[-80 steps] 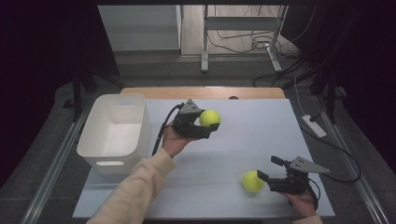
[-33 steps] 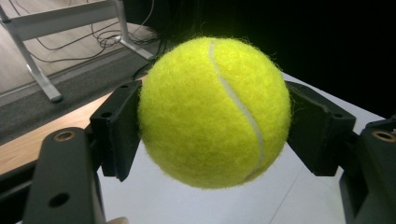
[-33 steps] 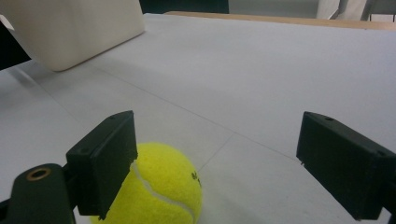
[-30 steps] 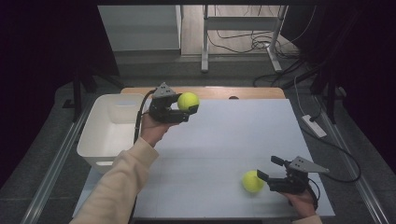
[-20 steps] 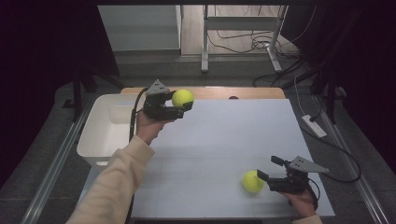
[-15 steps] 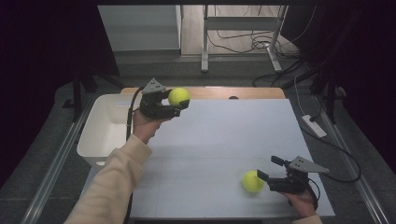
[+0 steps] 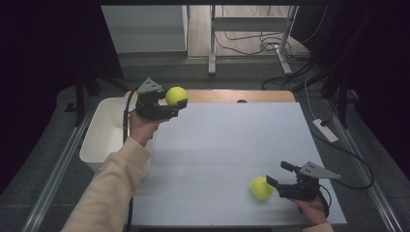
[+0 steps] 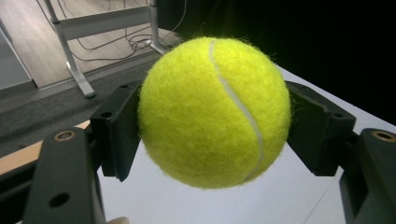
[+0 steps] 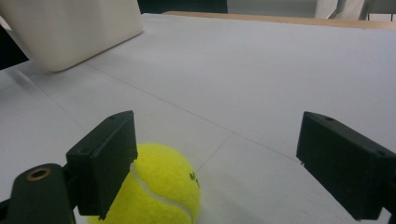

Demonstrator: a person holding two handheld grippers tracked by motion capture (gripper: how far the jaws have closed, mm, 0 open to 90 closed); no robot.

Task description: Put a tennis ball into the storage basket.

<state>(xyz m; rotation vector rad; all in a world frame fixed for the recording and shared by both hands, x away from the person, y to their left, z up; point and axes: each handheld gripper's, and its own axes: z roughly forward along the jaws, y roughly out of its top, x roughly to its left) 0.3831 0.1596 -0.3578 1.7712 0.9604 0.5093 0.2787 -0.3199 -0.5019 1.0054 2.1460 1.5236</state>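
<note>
Big white table point(image 7: 232, 145) across the middle of the high view. White bin point(image 7: 99, 145) at the left edge of it, open on top.

Left gripper point(image 7: 177, 99) up in the air at the upper left, just to the right of the bin's far end. Closed tight on the held ball point(image 7: 176, 95), one black jaw pressed on each side, seen up close in the left gripper view. Good grip, right around the middle of the ball.

Right gripper point(image 7: 277, 173) low at the lower right. Jaws spread wide, nothing held. Loose ball point(image 7: 261, 188) on the table just left of it; in the right gripper view, tucked by the left jaw and not in the middle of the gap.

Most likely the job now: put the held ball in the bin. To do it well:
- Hold the squeeze all the way. No letting go over the table, or off rolls the ball.
- Move left until the ball hangs over the middle of the bin, not over the rim.
- Go down a little first, so no bounce back out.
- Then open wide and pull away.
- Slide the right gripper over so the loose ball sits in the middle of the gap before any squeeze.
</note>
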